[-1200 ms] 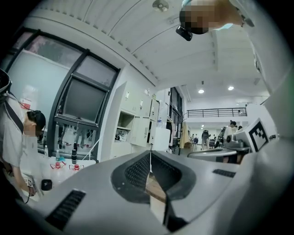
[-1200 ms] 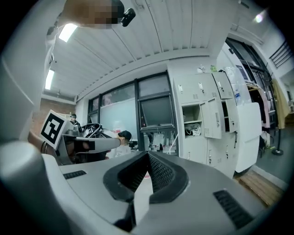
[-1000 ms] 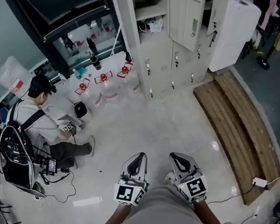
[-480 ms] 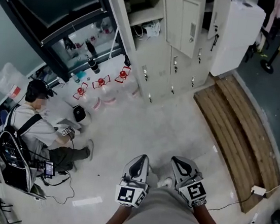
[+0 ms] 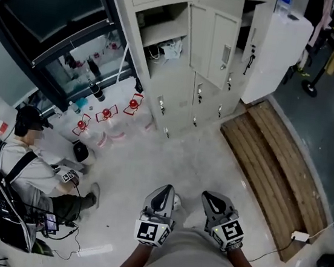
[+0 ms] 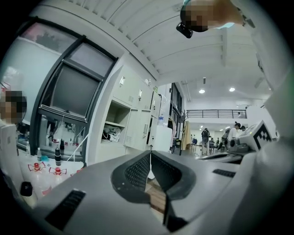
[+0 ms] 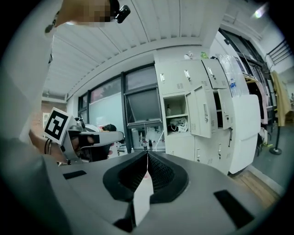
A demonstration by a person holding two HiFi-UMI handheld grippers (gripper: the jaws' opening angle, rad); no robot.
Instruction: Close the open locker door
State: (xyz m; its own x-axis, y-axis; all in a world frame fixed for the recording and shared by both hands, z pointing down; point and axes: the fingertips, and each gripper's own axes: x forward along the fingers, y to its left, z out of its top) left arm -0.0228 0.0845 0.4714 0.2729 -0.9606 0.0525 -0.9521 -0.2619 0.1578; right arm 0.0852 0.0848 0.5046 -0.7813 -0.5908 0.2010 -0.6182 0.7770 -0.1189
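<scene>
Head view: open locker door (image 5: 214,41), swung out from the locker bank (image 5: 173,94), looms nearer than a second ago; left claw (image 5: 164,192) and right claw (image 5: 212,199) both clenched, empty, well apart from it; approach under way, door untouched.

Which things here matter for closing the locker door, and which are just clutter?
Job:
open door
locker
left tool, shut
right tool, shut

Clutter:
red-topped items
seated person
wooden planks
white cabinet
</scene>
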